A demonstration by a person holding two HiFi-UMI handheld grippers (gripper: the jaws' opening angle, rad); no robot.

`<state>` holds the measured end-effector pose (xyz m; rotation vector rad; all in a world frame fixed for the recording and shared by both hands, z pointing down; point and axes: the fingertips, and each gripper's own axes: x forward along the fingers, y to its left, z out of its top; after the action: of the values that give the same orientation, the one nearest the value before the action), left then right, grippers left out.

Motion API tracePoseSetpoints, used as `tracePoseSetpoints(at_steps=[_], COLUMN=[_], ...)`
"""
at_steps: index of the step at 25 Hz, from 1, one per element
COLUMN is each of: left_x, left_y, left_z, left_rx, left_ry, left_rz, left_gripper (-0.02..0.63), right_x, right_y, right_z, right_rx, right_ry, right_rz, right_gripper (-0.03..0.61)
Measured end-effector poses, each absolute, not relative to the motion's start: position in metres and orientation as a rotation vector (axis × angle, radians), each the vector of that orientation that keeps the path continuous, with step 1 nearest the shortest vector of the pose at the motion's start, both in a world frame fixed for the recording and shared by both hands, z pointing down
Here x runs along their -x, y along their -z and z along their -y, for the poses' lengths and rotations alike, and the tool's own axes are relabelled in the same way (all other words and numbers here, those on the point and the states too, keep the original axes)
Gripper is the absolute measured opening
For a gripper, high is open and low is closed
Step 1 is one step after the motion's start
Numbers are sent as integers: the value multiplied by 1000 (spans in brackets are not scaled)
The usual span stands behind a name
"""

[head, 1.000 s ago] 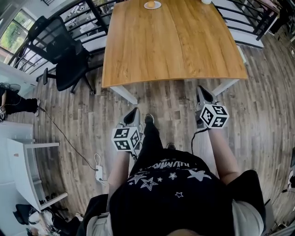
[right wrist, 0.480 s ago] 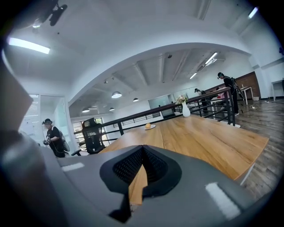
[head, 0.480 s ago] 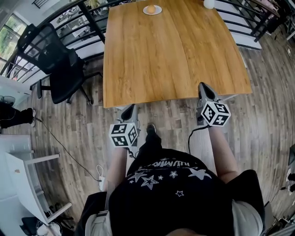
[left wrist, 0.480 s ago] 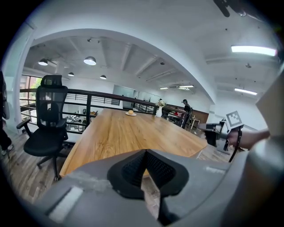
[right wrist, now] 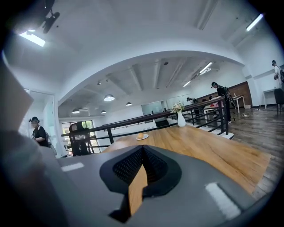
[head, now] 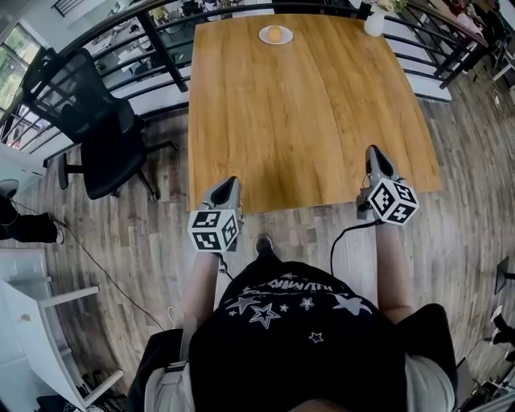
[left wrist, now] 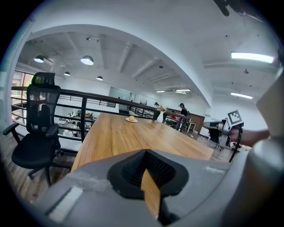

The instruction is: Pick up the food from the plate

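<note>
Left hand-held gripper and right hand-held gripper at the near edge of the desk.
Both are clenched and empty; the round food sits on its white plate at the far edge.

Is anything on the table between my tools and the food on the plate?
Nothing visible does. Bare wooden tabletop runs from the left tool and right tool to the round tan food on its small white plate. The white vase stands aside at the far right corner.
</note>
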<state>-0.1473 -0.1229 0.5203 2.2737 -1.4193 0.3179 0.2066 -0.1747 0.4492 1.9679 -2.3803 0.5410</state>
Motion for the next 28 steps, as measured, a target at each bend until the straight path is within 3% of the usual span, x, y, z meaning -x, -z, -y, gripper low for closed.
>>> tracePoseSetpoints(at_steps=[16, 28], left_x=[159, 146], left_y=[-485, -456], left_z=[221, 301], left_rx=[-2397, -2386], left_ry=[-302, -300], left_rz=[1353, 1451], left_gripper=[2, 2], right_x=[-202, -173], right_y=[-411, -390], right_z=[236, 369], right_rx=[-1865, -1703], right_ry=[-495, -470], right_rz=[2358, 2519], right_gripper=[0, 0])
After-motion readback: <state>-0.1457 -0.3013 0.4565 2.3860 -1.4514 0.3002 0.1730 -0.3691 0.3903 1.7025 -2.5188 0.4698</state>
